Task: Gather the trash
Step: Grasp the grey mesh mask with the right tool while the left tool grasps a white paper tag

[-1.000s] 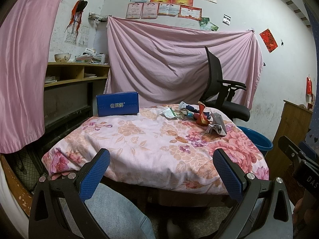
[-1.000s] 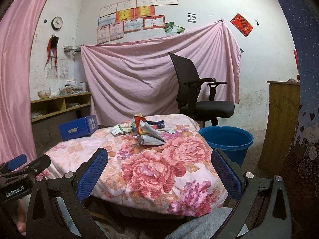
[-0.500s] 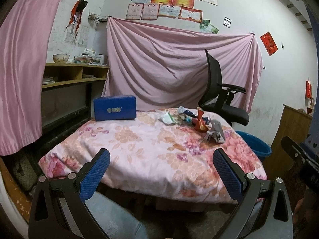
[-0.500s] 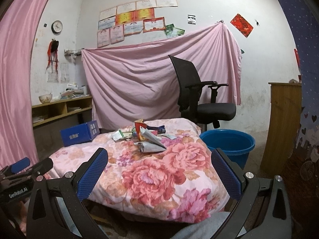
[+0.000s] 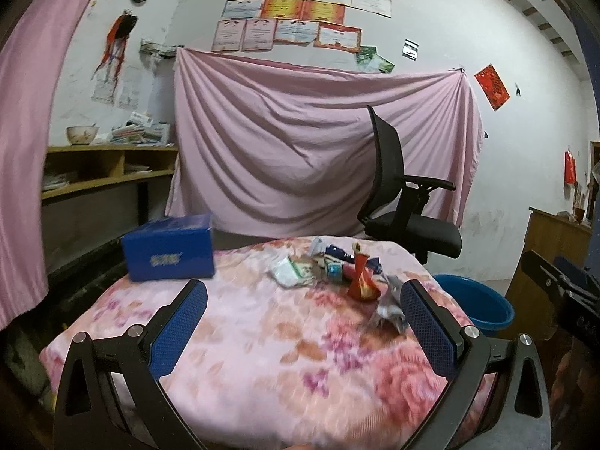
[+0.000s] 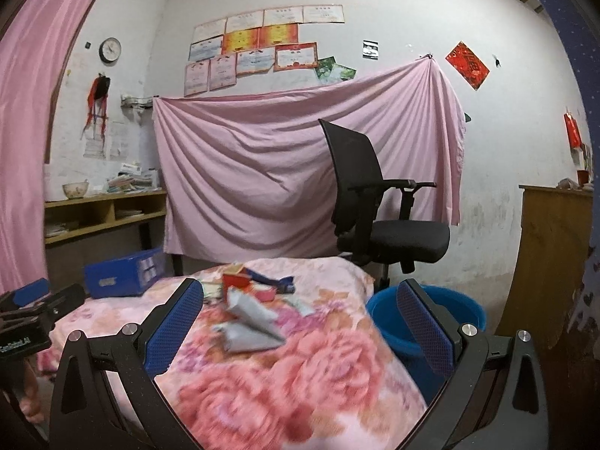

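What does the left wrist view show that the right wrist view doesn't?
Only the left wrist view shows the white packet and the blue box's front face squarely; the right gripper's body sits at its right edge.

Only the right wrist view shows the whole blue tub beside the bed and the grey wrapper close up.

Both show the floral quilt, the trash pile with its red carton, the black chair, and open, empty jaws: left gripper, right gripper.
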